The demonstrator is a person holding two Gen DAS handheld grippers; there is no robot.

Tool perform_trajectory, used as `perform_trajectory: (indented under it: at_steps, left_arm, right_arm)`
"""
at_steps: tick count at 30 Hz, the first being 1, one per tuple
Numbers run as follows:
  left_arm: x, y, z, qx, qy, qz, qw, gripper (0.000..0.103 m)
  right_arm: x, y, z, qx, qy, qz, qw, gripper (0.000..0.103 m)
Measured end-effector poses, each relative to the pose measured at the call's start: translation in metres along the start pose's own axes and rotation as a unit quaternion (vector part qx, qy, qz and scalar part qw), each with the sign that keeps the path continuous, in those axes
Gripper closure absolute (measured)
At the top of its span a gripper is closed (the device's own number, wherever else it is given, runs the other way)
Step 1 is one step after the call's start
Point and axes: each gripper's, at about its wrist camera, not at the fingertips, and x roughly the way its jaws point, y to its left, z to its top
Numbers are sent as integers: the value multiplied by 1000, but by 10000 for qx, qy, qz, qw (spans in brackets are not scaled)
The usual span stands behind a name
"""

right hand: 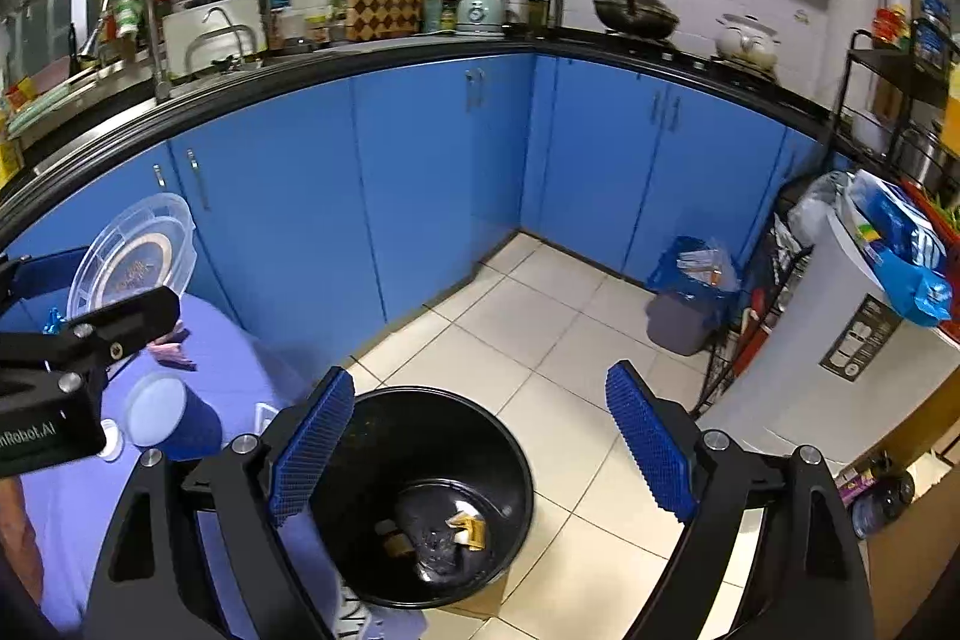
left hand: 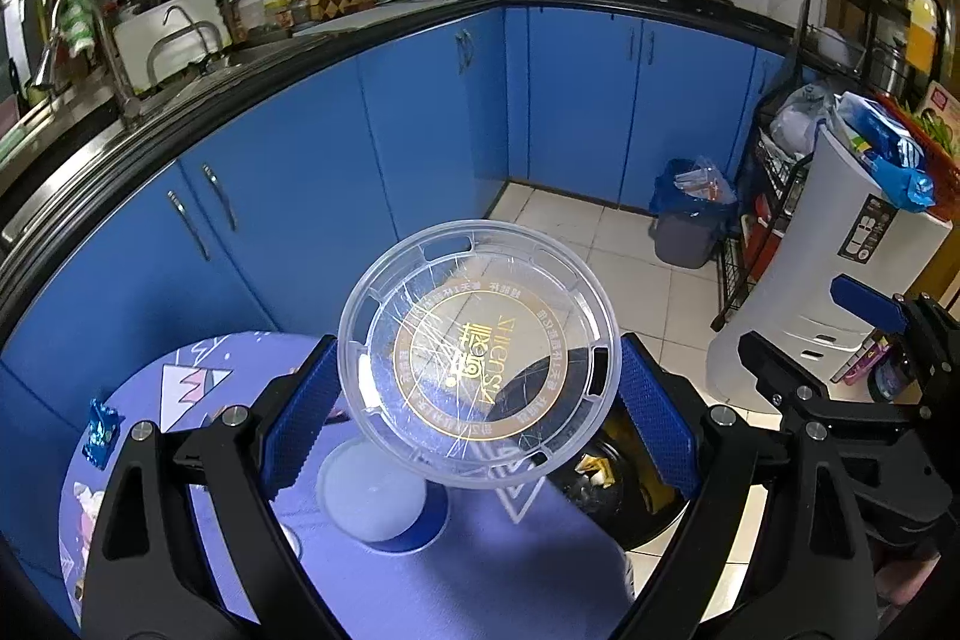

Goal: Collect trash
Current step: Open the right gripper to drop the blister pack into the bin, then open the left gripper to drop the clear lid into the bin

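Observation:
My left gripper [left hand: 477, 421] is shut on a clear round plastic lid [left hand: 480, 352] with a gold ring print, held tilted above the purple table [left hand: 480, 568] and near the rim of the black trash bin [left hand: 624, 508]. The lid also shows in the right wrist view [right hand: 132, 259]. My right gripper [right hand: 480, 442] is open and empty above the black trash bin [right hand: 420, 496], which holds some wrappers. A blue cup with a white lid [left hand: 384, 502] stands on the table, also seen in the right wrist view [right hand: 168, 418]. A blue wrapper [left hand: 99, 433] lies at the table's left edge.
Blue kitchen cabinets [right hand: 420, 172] curve behind the table. A small grey bin with a blue bag [right hand: 687, 298] stands in the corner. A white appliance [right hand: 840, 328] and a black wire rack [right hand: 750, 322] stand at right. Tiled floor [right hand: 540, 328] lies between.

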Motion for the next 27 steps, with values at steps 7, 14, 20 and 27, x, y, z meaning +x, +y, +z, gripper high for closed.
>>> perform_trajectory:
  at_steps: [7, 14, 20, 27]
  left_arm:
    - [10, -18, 11, 140, -18, -36, 9999, 14]
    - [26, -33, 13, 212, 92, -79, 9997, 12]
    - [26, -34, 15, 234, 40, -14, 9997, 3]
    - [19, -6, 8, -13, 151, 136, 9998, 3]
  right_arm:
    - [-3, -23, -8, 128, 0, -233, 9996, 19]
    - [-1, -42, -11, 239, 39, -407, 9989, 19]
    - [0, -44, -15, 303, 93, -433, 9986, 19]
    - [-1, -19, -18, 215, 176, -52, 9996, 19]
